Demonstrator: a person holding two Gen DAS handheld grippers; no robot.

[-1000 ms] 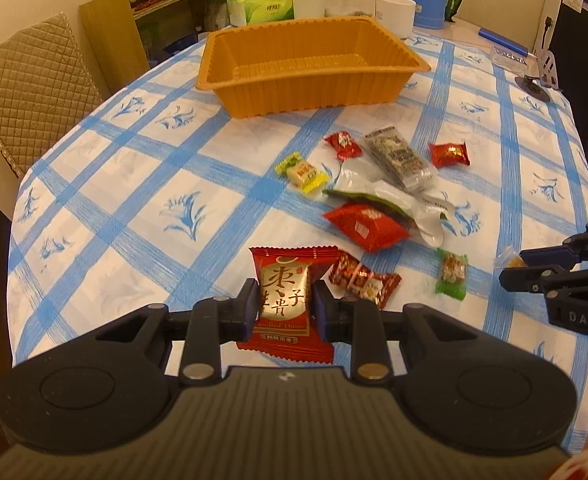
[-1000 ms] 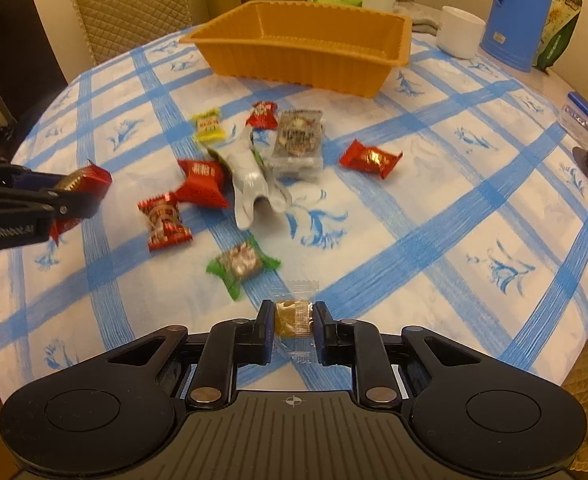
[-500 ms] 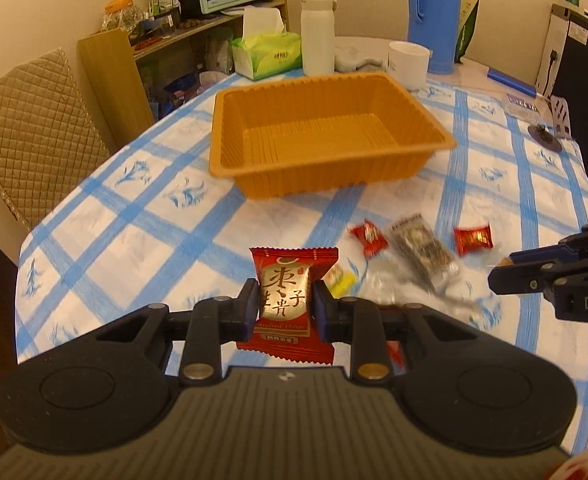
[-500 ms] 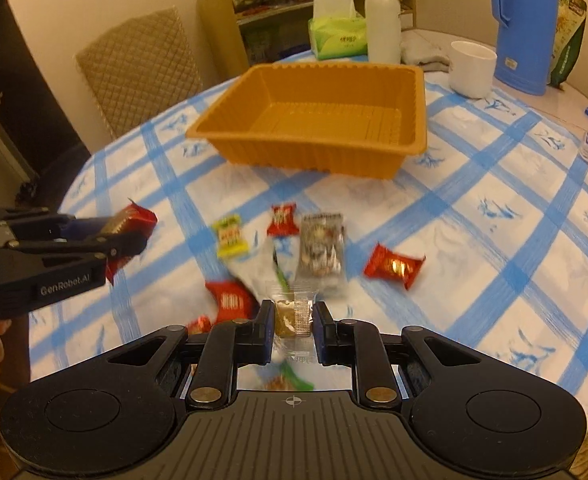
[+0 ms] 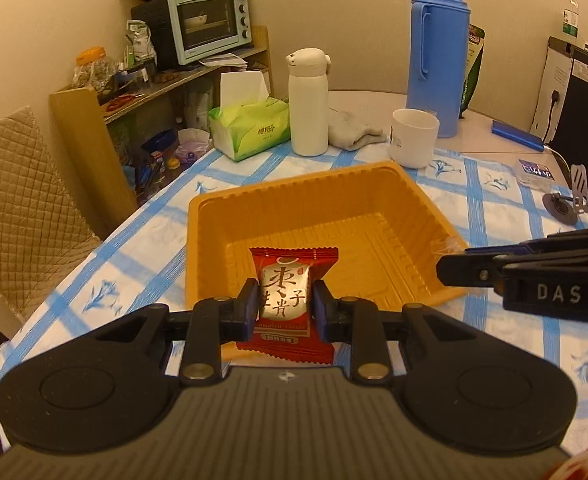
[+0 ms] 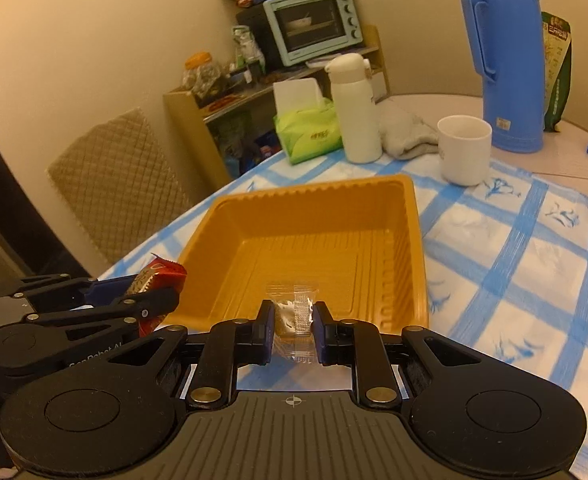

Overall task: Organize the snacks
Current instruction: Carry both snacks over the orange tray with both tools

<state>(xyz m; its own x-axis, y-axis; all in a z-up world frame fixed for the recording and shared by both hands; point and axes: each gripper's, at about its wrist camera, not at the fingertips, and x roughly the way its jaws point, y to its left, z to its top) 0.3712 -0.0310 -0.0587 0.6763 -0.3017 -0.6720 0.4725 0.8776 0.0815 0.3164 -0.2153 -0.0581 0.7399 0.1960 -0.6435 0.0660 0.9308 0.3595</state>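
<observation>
My left gripper (image 5: 285, 306) is shut on a red snack packet (image 5: 289, 280) with a silver label, held over the near edge of the empty orange tray (image 5: 277, 196). My right gripper (image 6: 293, 320) is shut on a small clear-wrapped brown candy (image 6: 294, 312), held at the near rim of the same tray (image 6: 414, 216). Each gripper shows in the other's view: the right one (image 5: 454, 266) at the tray's right side, the left one (image 6: 161, 292) at its left side with the red packet (image 6: 155, 276). The loose snacks on the table are out of view.
Behind the tray stand a white cup (image 5: 413, 143), a white bottle (image 5: 308, 102), a green tissue box (image 5: 249, 128), a grey cloth (image 5: 354, 134) and a tall blue thermos (image 5: 438, 54). A padded chair (image 5: 17, 208) sits at the left. A shelf with a toaster oven (image 5: 209, 22) stands behind.
Both grippers have lifted from the snack pile and moved forward to the orange tray, each still holding its snack. The loose snacks have dropped out of view.
</observation>
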